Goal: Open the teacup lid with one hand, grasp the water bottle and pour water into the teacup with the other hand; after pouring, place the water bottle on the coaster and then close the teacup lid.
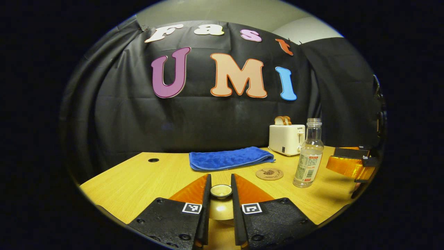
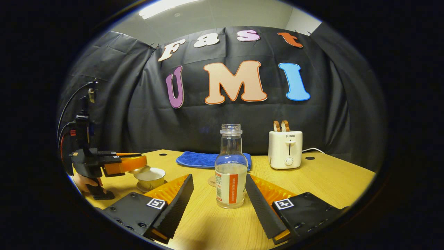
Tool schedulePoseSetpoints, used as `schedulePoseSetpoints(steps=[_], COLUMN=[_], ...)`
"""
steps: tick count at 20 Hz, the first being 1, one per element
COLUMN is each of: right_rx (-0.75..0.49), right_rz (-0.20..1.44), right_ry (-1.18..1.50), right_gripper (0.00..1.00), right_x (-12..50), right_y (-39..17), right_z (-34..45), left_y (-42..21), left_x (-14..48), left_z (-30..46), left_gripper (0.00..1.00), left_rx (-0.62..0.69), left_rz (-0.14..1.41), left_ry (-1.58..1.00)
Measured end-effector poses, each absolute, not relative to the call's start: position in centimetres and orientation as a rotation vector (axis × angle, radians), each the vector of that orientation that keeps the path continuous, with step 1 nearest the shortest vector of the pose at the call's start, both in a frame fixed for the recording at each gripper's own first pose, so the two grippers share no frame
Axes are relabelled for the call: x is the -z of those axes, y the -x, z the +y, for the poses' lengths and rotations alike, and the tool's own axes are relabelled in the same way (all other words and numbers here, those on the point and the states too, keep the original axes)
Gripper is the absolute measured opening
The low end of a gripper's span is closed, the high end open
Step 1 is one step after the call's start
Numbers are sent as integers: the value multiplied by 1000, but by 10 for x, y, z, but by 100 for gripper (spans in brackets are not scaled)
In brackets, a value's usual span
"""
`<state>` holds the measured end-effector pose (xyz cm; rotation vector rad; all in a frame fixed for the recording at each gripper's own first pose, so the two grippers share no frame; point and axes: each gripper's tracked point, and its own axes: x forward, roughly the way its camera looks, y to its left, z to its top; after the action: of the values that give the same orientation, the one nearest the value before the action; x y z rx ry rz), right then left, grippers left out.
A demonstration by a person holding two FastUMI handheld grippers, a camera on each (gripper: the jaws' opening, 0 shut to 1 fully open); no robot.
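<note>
In the left gripper view the left gripper [image 1: 221, 194] has its two fingers drawn in narrow on the knob of the one teacup lid [image 1: 221, 191], one finger pressing each side of it. The right gripper view shows that same gripper [image 2: 133, 163] off to the side, holding the lid [image 2: 138, 170] lifted and tilted just above the single teacup [image 2: 150, 177], which sits on its saucer [image 2: 142, 188] with its mouth uncovered; one hand [image 2: 85, 184] grips the handle below. The right gripper [image 2: 218, 194] stands wide open, a finger on either side of the one water bottle [image 2: 230, 166] and neither touching it. The bottle stands upright on the wooden table [image 2: 329, 180], uncapped, partly filled with clear water. In the left gripper view one round coaster [image 1: 269, 174] lies bare just beside the bottle [image 1: 308, 154]. Farther back lie one folded blue towel [image 1: 229, 158] and one white toaster [image 1: 287, 139] with two slices of bread [image 1: 282, 120] standing in its slots.
</note>
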<state>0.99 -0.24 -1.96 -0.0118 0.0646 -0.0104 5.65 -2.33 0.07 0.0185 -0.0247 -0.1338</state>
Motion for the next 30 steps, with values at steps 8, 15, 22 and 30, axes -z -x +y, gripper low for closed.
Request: schedulePoseSetpoints(steps=[8,15,22,30], right_rx=[59,58,74,85], right_rz=[77,187,299,318], right_ry=[13,11,22,63], right_gripper=[97,93,90,79], right_x=[25,44,67,67], right_y=[-42,-74,-90,-88], right_z=[-17,-18,-19,-22], left_y=[-33,-27,-25,-23], left_x=[-1,-1,-2,-3], left_z=[-4,8,24,36], left_gripper=[27,27,27,27], left_rx=[106,99,76,62], left_rz=[-32,-31,-30,-34], left_ry=[-17,-17,-17,-15])
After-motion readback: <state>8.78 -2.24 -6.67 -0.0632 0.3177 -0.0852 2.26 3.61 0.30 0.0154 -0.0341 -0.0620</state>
